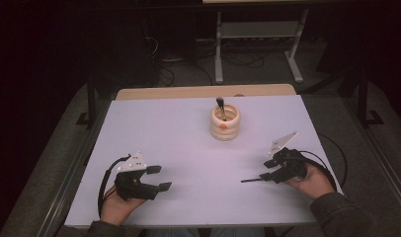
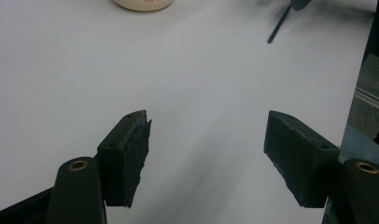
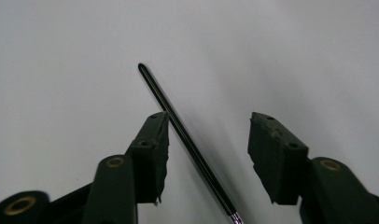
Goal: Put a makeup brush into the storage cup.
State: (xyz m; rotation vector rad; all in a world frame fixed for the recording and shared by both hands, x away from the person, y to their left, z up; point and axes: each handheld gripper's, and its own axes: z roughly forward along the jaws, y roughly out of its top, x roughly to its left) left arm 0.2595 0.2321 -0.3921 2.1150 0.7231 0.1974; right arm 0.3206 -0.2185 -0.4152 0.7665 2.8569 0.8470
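A slender black utensil handle (image 3: 178, 126) lies flat on the white table (image 1: 188, 148) at the right; in the high view the handle (image 1: 250, 179) points left. My right gripper (image 3: 208, 135) stands low over it, jaws apart, with the handle between them and close against the left pad (image 3: 159, 154); the right pad is clear of it. In the high view the right gripper (image 1: 265, 170) sits at the handle's right end. My left gripper (image 1: 161, 177) rests near the front left, open (image 2: 206, 140) with nothing between its jaws. A cream ribbed cup (image 1: 225, 122) holds another dark utensil (image 1: 221, 106).
The cup stands at the middle back of the table, and its base (image 2: 143, 3) shows at the top of the left gripper view. The table's right edge (image 1: 322, 143) runs close to the right hand. Cables trail from both grippers. A metal stand (image 1: 258, 44) is on the floor behind.
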